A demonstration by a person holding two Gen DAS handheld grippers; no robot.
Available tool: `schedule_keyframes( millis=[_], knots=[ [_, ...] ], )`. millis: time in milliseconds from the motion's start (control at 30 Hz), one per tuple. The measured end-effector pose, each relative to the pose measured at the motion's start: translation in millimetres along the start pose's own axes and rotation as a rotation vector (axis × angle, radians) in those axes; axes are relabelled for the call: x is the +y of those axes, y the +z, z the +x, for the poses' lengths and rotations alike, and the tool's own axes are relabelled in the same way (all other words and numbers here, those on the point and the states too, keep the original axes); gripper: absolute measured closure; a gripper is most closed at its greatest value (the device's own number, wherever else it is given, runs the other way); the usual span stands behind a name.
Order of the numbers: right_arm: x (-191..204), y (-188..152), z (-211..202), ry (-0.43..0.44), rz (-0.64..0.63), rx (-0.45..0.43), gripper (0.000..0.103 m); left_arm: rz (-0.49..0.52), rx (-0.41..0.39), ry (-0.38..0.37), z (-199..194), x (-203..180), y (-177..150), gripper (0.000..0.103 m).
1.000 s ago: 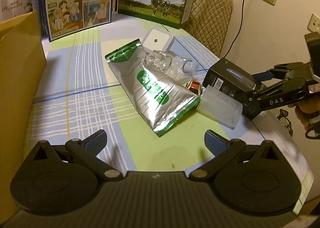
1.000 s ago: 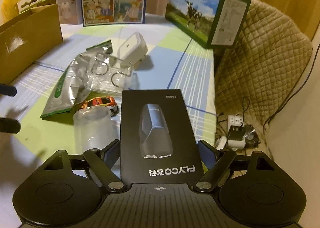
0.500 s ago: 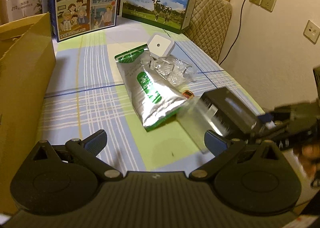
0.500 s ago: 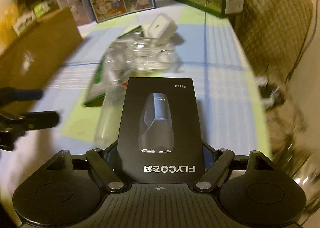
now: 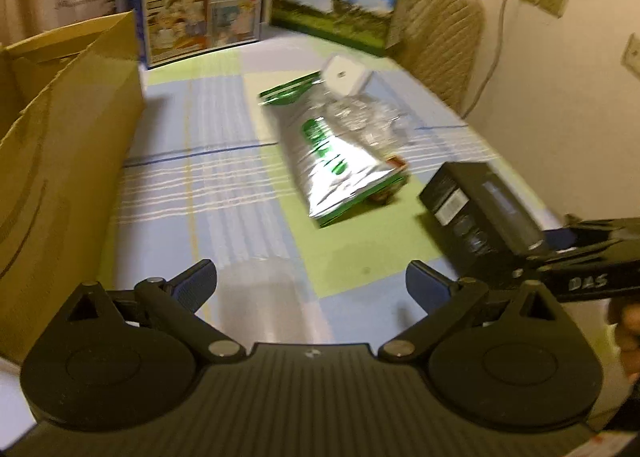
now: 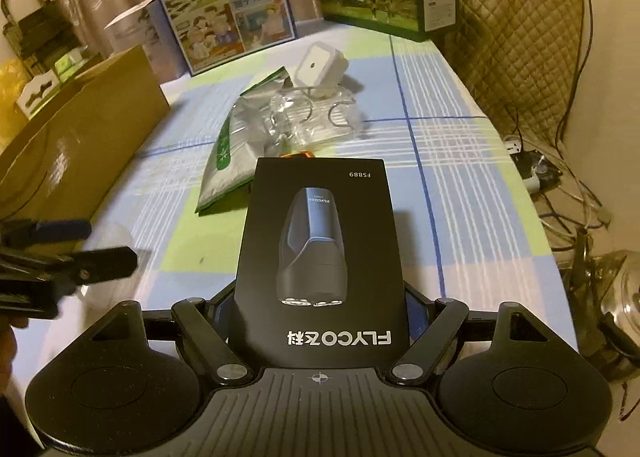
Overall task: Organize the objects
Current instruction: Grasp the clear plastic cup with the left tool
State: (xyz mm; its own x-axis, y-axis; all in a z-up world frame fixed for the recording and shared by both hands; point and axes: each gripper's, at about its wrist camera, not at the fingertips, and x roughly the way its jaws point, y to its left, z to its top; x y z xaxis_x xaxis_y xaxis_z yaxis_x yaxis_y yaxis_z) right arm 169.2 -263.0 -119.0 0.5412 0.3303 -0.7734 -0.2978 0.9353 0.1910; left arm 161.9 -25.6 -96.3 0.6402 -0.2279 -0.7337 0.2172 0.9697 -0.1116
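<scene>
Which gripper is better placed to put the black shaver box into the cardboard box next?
Probably the right gripper: it is shut on the black shaver box. The left gripper is open, though nearer the cardboard box.

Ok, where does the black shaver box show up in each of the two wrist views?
Left wrist: black shaver box at the right edge, held in the right tool.
Right wrist: bottom centre, filling the gap between the tool's fingers.
Shared landmark: the silver and green pouch lies just beyond it.
</scene>
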Motion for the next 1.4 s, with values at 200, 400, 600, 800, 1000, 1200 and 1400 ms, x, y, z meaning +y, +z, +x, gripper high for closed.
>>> schedule_keyframes(
  millis=[200,400,600,800,1000,1200,1400],
  knots=[
    [8,2,4,0.013,-0.019,-0.004,0.027,-0.019,0.029,0.008,5,8,-10,0.011],
    [12,2,7,0.007,-0.038,0.003,0.027,0.026,0.034,0.031,6,2,-16,0.014],
    [15,2,7,0.010,-0.040,-0.001,0.027,0.034,0.051,0.052,10,5,-19,0.024],
    [20,2,11,-0.001,-0.044,0.003,0.027,0.046,0.064,0.063,15,5,-21,0.034],
    [22,4,15,-0.011,-0.050,0.005,0.027,0.052,0.071,0.060,17,5,-21,0.048],
    [28,9,22,-0.049,-0.081,-0.023,0.025,0.042,0.072,0.060,17,6,-22,0.050],
    [31,12,26,-0.060,-0.082,-0.027,0.024,0.029,0.070,0.061,18,9,-21,0.049]
  ],
)
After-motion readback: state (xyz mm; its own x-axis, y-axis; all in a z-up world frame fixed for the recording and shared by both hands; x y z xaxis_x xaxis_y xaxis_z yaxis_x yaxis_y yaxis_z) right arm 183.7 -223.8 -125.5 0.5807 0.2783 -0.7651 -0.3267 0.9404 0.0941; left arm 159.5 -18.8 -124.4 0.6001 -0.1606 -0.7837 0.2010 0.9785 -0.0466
